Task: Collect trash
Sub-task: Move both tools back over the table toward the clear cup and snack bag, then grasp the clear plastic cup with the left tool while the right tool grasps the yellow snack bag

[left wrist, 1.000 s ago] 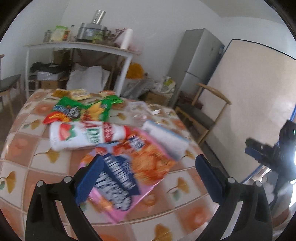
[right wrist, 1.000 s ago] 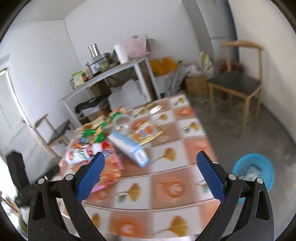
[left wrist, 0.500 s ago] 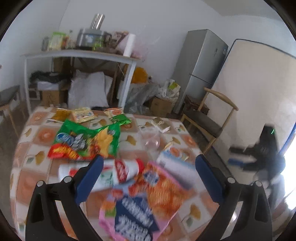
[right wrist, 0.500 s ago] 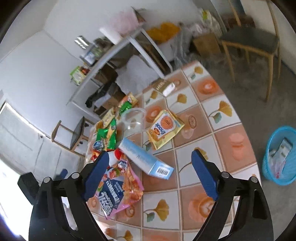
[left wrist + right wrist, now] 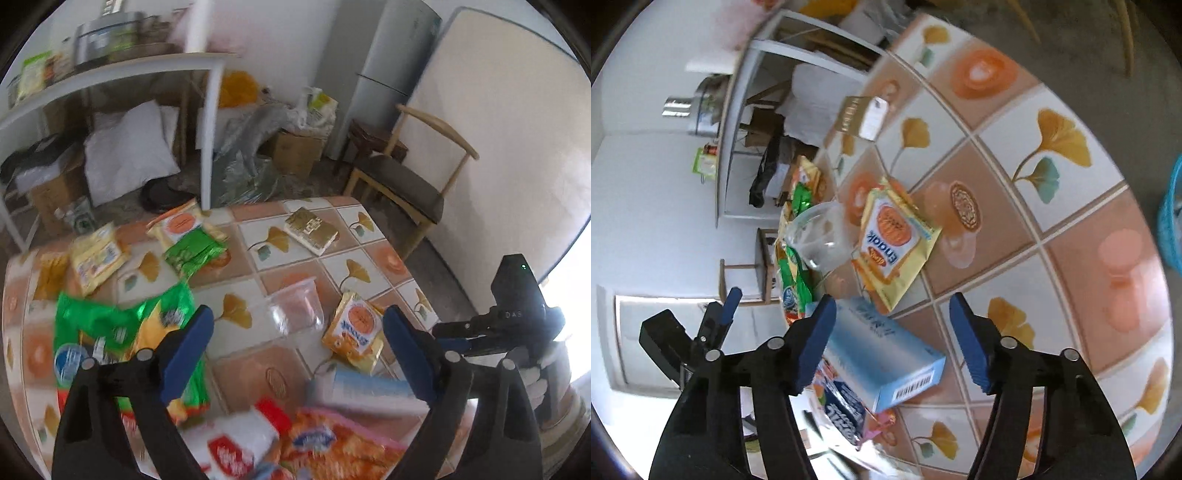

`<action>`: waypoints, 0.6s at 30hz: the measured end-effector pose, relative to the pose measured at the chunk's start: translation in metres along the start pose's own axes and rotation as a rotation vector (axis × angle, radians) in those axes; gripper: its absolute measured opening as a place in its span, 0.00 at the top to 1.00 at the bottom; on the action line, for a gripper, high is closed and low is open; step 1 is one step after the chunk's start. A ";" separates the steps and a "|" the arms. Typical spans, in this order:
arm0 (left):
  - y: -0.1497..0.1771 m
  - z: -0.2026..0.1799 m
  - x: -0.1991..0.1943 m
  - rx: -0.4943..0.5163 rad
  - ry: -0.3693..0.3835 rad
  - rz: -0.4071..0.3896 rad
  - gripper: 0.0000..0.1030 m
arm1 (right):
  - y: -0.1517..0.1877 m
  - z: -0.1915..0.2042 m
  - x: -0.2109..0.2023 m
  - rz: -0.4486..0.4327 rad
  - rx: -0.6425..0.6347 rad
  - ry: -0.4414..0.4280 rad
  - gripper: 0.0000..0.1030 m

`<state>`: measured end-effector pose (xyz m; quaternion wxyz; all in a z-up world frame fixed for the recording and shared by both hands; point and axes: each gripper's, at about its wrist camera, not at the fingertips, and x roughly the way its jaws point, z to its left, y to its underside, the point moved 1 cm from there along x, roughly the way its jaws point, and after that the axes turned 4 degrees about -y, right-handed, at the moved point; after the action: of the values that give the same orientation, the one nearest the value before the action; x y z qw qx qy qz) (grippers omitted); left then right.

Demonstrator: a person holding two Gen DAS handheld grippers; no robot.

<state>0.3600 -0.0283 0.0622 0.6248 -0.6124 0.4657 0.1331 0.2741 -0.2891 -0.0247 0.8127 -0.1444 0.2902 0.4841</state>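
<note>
Trash lies across a tiled table (image 5: pixel 314 266): a clear plastic cup (image 5: pixel 295 310), a yellow snack packet (image 5: pixel 354 328), a light blue carton (image 5: pixel 882 358), a green chip bag (image 5: pixel 110 325), a gold box (image 5: pixel 312 230) and an orange-pink bag (image 5: pixel 332 443). My left gripper (image 5: pixel 297 347) is open and empty above the cup. My right gripper (image 5: pixel 892 339) is open and empty, just above the blue carton, rolled to one side. The cup (image 5: pixel 820 236) and yellow packet (image 5: pixel 890 240) lie beyond it. A blue trash basket (image 5: pixel 1171 214) stands on the floor at the right edge.
A wooden chair (image 5: pixel 406 177) stands beyond the table's far right corner. A white shelf table (image 5: pixel 207 110) with boxes and pillows under it stands behind. A fridge (image 5: pixel 384 74) and a leaning mattress (image 5: pixel 498 147) are at the back right.
Both grippers have moved forward and lower over the table. The right one has rolled sideways and closed in on the blue carton. Both stay open.
</note>
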 end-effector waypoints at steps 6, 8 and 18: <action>-0.022 -0.010 0.048 0.068 0.029 0.051 0.15 | -0.016 -0.013 0.014 0.013 0.067 0.003 0.47; -0.026 -0.012 0.063 0.090 0.025 0.076 0.17 | -0.019 -0.017 0.018 0.015 0.083 0.003 0.49; -0.026 -0.015 0.105 0.116 0.034 0.175 0.41 | -0.024 -0.017 0.028 0.008 0.089 -0.027 0.65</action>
<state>0.4284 -0.0900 0.0031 0.6374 -0.5343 0.5348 0.1494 0.2992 -0.2900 -0.0563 0.8202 -0.1004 0.3013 0.4758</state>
